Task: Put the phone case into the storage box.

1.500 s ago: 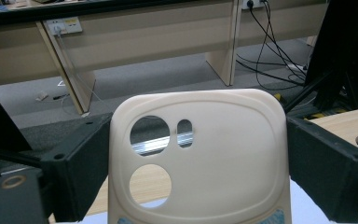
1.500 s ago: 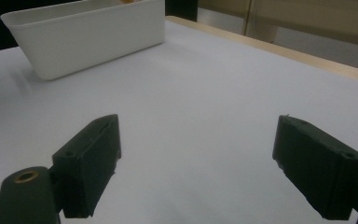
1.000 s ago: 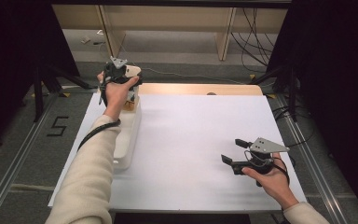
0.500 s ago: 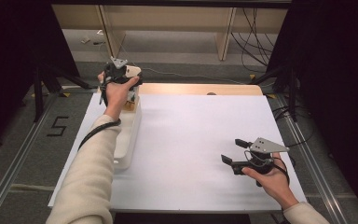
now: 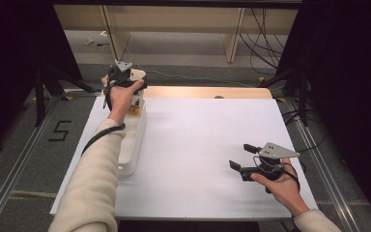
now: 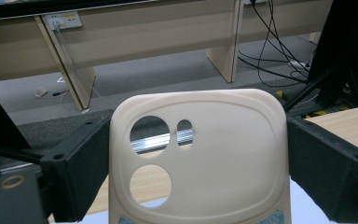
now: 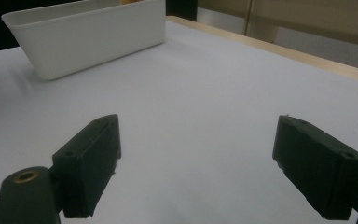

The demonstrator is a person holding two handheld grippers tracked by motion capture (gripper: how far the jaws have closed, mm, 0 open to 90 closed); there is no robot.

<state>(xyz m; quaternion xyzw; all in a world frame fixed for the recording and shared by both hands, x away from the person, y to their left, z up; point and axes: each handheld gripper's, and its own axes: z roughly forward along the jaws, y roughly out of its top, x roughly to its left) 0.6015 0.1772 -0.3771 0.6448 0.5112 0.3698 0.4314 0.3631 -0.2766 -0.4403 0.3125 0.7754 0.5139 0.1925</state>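
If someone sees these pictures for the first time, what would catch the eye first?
Most striking is the cream phone case with its round camera holes, held between the jaws of the left tongs above the far end of the white bin at the table's left edge. Next, the right tongs rest low over the bare white table near the front right, jaws wide apart with nothing between them.

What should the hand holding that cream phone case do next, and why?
Probably carry it toward the open middle of the white table. The left gripper is shut on the cream soft phone case with round camera holes, held above the far end of the long white plastic bin, while the right gripper waits open.
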